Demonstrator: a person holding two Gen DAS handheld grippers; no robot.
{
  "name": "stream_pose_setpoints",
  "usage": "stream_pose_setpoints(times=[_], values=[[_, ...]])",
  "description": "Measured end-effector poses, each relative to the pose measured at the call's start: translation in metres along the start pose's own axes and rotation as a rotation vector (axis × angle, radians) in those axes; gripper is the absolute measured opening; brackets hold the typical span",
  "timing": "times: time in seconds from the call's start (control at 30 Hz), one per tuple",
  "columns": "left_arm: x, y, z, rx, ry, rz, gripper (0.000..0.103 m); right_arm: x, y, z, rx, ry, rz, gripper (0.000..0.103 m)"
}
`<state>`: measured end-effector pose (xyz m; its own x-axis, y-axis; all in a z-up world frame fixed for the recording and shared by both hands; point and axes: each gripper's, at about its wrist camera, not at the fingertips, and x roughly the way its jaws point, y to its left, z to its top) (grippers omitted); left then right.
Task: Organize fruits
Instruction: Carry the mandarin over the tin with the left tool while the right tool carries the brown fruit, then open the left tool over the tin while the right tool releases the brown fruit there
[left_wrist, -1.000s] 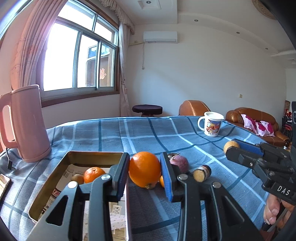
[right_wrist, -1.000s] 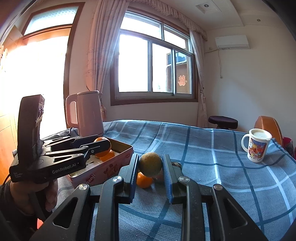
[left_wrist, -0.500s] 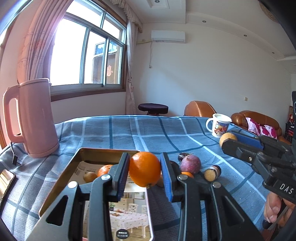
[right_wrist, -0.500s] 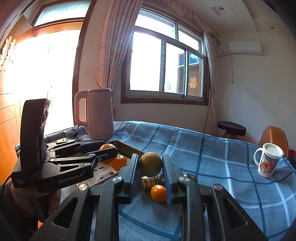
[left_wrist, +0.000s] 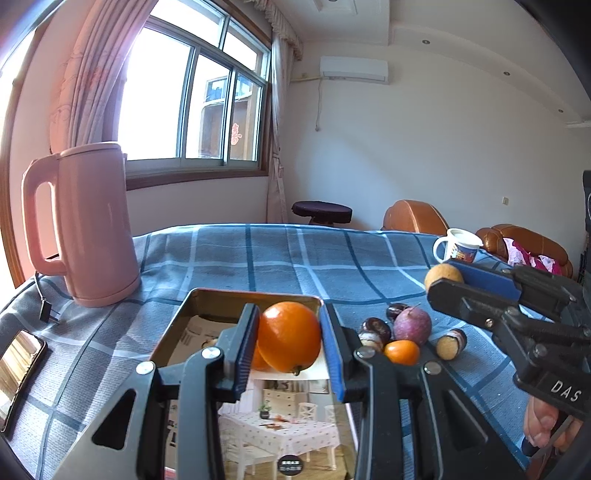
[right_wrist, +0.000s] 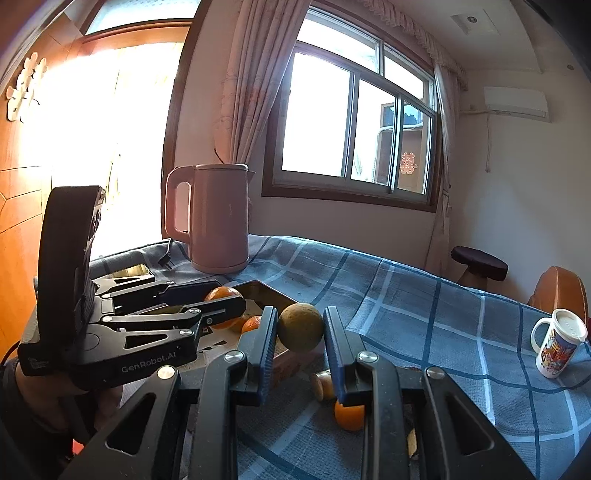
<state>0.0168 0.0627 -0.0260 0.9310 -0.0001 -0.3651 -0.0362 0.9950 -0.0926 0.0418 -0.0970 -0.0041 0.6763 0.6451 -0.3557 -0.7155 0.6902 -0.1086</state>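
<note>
Since a second ago the left gripper (left_wrist: 289, 341), clamped on an orange (left_wrist: 288, 336), has moved over the tin (left_wrist: 173, 325). The right gripper (right_wrist: 300, 330), gripping a brownish fruit (right_wrist: 300, 326), has moved toward the tin too. Blue checked cloth (left_wrist: 295, 258), pink kettle (left_wrist: 85, 225), mug (right_wrist: 557, 343); window (right_wrist: 354, 125) behind.

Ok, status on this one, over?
Left gripper shut on large orange above gold metal tin. Right gripper shut on round brownish-green fruit. Nothing blocking.
</note>
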Motion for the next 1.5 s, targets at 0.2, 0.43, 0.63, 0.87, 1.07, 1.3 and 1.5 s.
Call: stream_pose_setpoints(times=[0.2,0.43,0.63,0.87,1.07,1.3,1.5], values=[[0.002,0.011,0.002,-0.011,0.012,0.014,0.035,0.015,0.013,0.006,-0.027,0.017,0.023,0.027],[0.005,0.026,0.003,-0.028,0.034,0.040,0.035,0.033,0.023,0.007,-0.039,0.039,0.048,0.027],[0.011,0.040,0.002,-0.041,0.072,0.067,0.035,0.050,0.031,0.004,-0.045,0.068,0.066,0.027],[0.018,0.047,0.000,-0.039,0.123,0.070,0.035,0.071,0.039,-0.003,-0.025,0.112,0.095,0.027],[0.027,0.051,-0.003,-0.034,0.190,0.060,0.035,0.082,0.045,-0.008,-0.032,0.160,0.100,0.027],[0.036,0.055,-0.005,-0.050,0.244,0.026,0.036,0.099,0.048,-0.012,-0.038,0.250,0.110,0.027],[0.039,0.056,-0.006,-0.053,0.262,0.022,0.036,0.113,0.051,-0.017,-0.052,0.327,0.107,0.027]])
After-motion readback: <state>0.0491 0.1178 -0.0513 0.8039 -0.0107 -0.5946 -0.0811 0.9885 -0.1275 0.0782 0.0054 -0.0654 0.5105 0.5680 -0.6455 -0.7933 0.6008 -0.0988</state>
